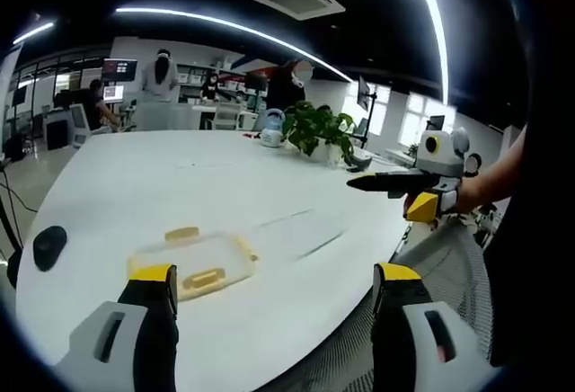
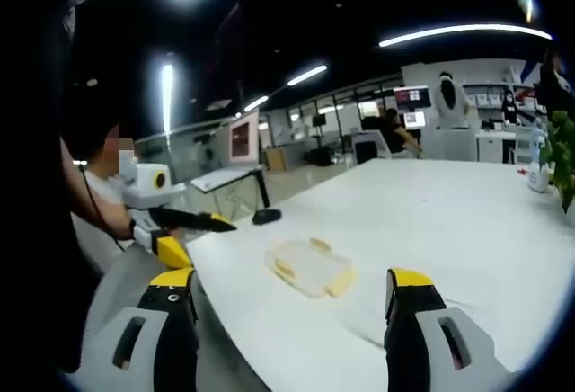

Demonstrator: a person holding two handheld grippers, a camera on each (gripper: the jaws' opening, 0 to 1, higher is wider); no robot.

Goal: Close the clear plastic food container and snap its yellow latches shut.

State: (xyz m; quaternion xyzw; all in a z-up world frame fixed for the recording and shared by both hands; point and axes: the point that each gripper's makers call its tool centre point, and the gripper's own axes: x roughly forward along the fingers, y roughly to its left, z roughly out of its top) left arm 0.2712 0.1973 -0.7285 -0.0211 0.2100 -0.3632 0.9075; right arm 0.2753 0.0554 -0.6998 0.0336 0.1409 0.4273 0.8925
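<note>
Container [image 1: 191, 264] of clear plastic, with yellow latches along its edges, lies flat on the white desk [image 1: 269, 185], near the desk's edge and just ahead of the left tongs [image 1: 274, 280]. Those tongs rise from the bottom of the left gripper view with their yellow-tipped jaws spread wide apart and nothing between them; they hang above the desk, apart from the container. In the right gripper view the same container [image 2: 310, 268] sits a little farther off, between and beyond the jaws of the right tongs [image 2: 292, 284], which also stand wide and empty. Whether the lid is pressed fully down I cannot tell; the pictures are too soft there.

To the left of the container in the left gripper view, a dark, rounded object [image 1: 48, 246] rests near the desk's rim. The right tongs [image 1: 395, 182] come into the left gripper view from the right, held in a person's hand [image 1: 467, 196] off the desk's edge. The left tongs [image 2: 193, 221] likewise enter the right gripper view from the left.

Farther across the desk stands a green potted plant [image 1: 319, 131] with a small pale object beside it. Beyond lies an open office with screens, desks and several people, under long ceiling light strips [image 1: 234, 25].
</note>
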